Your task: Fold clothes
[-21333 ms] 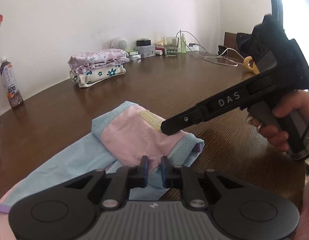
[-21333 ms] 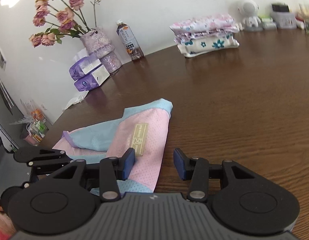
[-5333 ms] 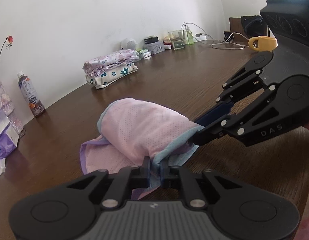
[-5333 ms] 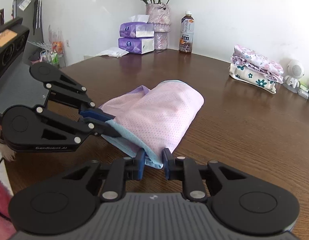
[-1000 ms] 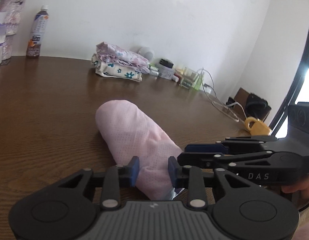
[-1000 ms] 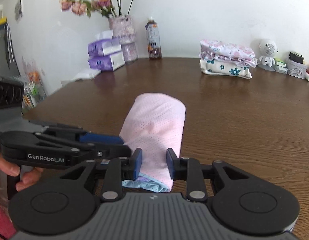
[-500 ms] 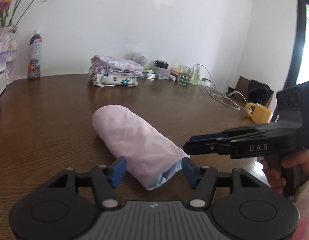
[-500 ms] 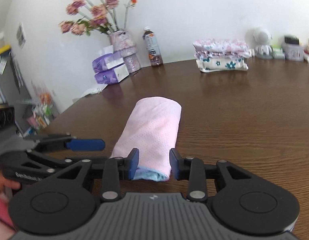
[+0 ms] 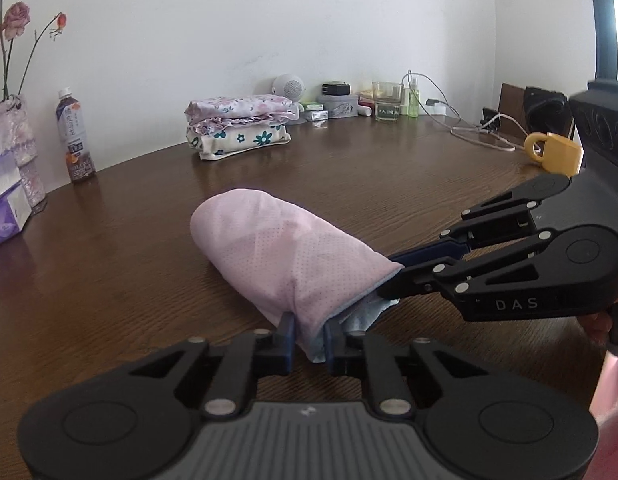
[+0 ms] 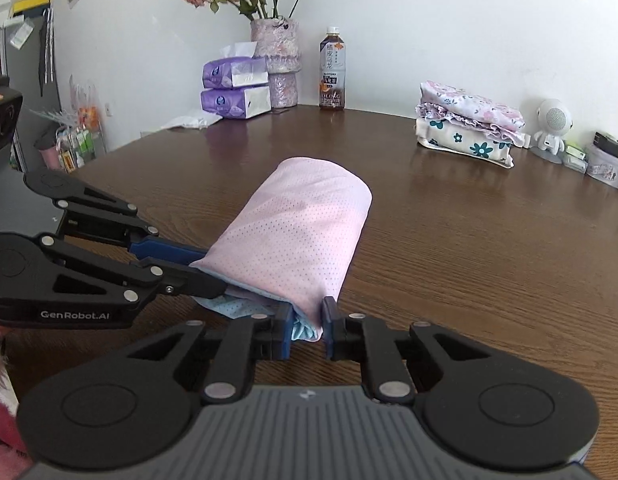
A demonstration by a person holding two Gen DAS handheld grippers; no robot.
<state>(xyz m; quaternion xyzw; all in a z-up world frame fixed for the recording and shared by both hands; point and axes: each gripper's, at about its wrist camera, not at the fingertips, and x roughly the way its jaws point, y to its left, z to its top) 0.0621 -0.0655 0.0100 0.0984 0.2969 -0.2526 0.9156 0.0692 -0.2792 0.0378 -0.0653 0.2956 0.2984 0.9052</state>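
Observation:
A pink mesh garment (image 9: 277, 248), folded into a thick bundle with light blue layers showing at its near end, lies on the brown wooden table (image 9: 109, 260). My left gripper (image 9: 310, 336) is shut on the near end of the bundle. From the right, my right gripper (image 9: 389, 275) is clamped on the same end. In the right wrist view the garment (image 10: 301, 232) stretches away from me, with the right gripper (image 10: 307, 326) shut on its near right corner. The left gripper (image 10: 215, 272) pinches the left corner there.
A stack of folded floral clothes (image 10: 469, 124) sits at the back by the wall, near a white speaker (image 10: 553, 124). A bottle (image 10: 333, 72), flower vase (image 10: 275, 60) and tissue packs (image 10: 237, 88) stand far left. A yellow mug (image 9: 553, 152), a glass (image 9: 385, 100) and cables lie far right.
Both grippers stood open around the bundle's near end half a second ago. Both have since shut on that end, one at each corner.

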